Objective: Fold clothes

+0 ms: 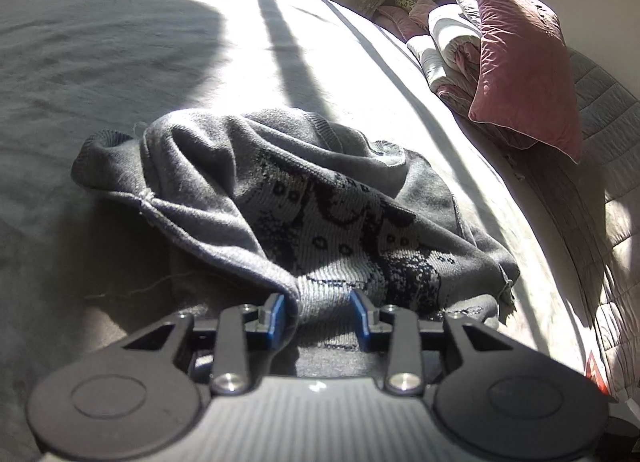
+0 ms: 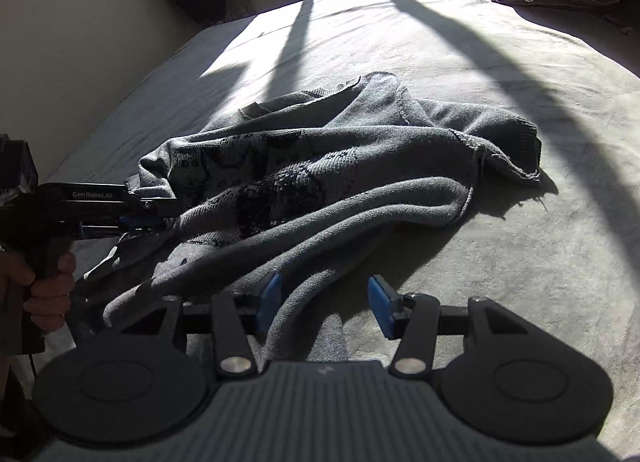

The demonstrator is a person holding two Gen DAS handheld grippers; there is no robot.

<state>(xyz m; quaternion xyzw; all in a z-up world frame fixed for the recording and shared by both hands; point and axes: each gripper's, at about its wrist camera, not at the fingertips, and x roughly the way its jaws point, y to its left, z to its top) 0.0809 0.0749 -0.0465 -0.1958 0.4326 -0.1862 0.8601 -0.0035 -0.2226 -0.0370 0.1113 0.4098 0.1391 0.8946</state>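
Both tongs, left [image 1: 320,316] and right [image 2: 325,304], stand open around the crumpled sweater [image 2: 320,173] on the bed [image 2: 500,262]; next, pinch and spread it flat.

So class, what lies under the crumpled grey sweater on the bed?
The grey sweater rests directly on the pale bedsheet, which shows all around it. Anything beneath its bunched folds is covered and cannot be seen.
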